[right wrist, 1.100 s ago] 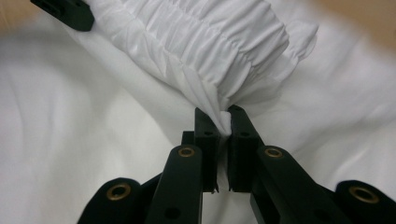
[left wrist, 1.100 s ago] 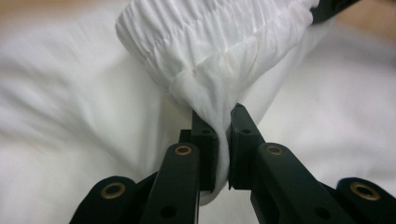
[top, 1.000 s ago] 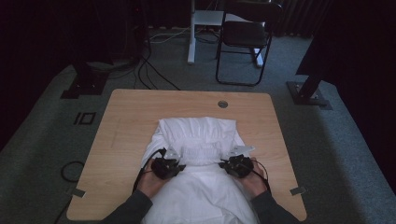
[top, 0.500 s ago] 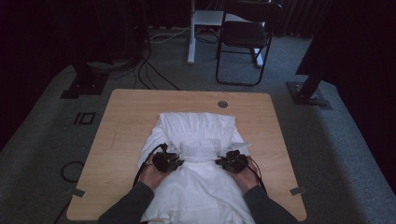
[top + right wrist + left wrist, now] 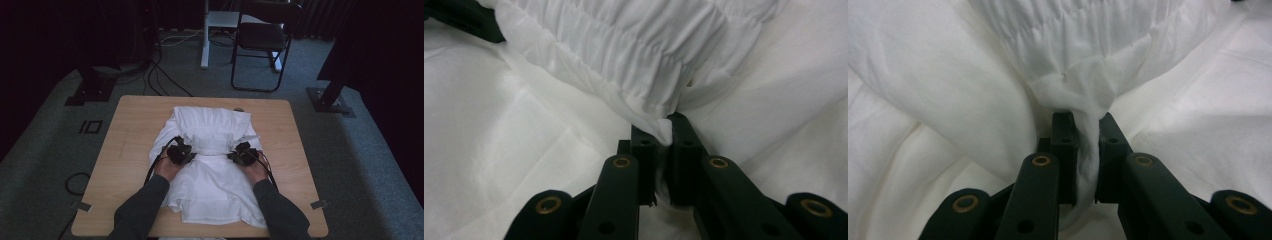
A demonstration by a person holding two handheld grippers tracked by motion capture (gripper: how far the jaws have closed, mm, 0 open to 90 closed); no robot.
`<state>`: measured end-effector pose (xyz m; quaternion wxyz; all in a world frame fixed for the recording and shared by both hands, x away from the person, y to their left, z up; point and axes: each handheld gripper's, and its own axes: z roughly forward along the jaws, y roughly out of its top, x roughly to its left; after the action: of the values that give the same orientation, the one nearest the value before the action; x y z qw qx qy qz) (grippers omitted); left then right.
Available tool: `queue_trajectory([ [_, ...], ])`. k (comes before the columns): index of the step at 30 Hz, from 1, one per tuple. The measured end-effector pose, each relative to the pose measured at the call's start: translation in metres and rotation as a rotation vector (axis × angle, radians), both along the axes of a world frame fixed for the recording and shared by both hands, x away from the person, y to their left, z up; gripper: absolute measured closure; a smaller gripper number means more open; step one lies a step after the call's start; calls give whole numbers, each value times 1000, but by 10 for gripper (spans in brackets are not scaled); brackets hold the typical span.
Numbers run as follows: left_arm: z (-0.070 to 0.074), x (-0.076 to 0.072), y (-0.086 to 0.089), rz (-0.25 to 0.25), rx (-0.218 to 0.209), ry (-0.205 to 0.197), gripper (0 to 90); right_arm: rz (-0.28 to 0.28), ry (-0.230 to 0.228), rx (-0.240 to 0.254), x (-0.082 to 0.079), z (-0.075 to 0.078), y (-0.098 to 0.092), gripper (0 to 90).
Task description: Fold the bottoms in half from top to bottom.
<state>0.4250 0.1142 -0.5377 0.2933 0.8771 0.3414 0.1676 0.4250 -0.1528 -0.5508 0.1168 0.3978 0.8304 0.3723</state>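
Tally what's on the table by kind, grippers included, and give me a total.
White garment: 1, both grippers clamped on its gathered band
Black grippers: 2, left gripper and right gripper
Round insert in the table top: 1, partly covered by the cloth
Total: 4

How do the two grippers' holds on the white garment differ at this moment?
The left gripper pinches a thick, twisted bunch of the white garment; the right gripper pinches a thin, flat edge beside the gathered band. In the high view, the left one sits at the garment's left side, the right one at its right. Both are shut on cloth.
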Motion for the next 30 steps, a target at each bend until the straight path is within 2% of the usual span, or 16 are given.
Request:
queue_trajectory([
  [5,-1,11,1,45,-5,-17,825,-31,11,1,19,2,7,834],
  [8,0,13,-1,57,7,-22,825,-37,17,4,23,2,8,834],
  [12,3,9,-3,61,30,-43,837,-11,2,-4,22,4,7,835],
  [15,13,3,-2,58,3,-64,849,-2,-32,14,16,13,3,840],
  [18,36,-6,2,51,-57,-102,851,12,-99,32,7,34,-1,841],
  [21,68,-18,5,33,-123,-160,851,22,-192,47,-4,62,-8,840],
  [26,122,-51,5,-29,-215,-264,851,24,-332,118,-32,110,-23,841],
  [28,134,-68,7,-66,-248,-285,850,36,-381,137,-47,125,-29,841],
  [30,136,-78,8,-94,-259,-284,849,52,-405,145,-62,133,-34,841],
])
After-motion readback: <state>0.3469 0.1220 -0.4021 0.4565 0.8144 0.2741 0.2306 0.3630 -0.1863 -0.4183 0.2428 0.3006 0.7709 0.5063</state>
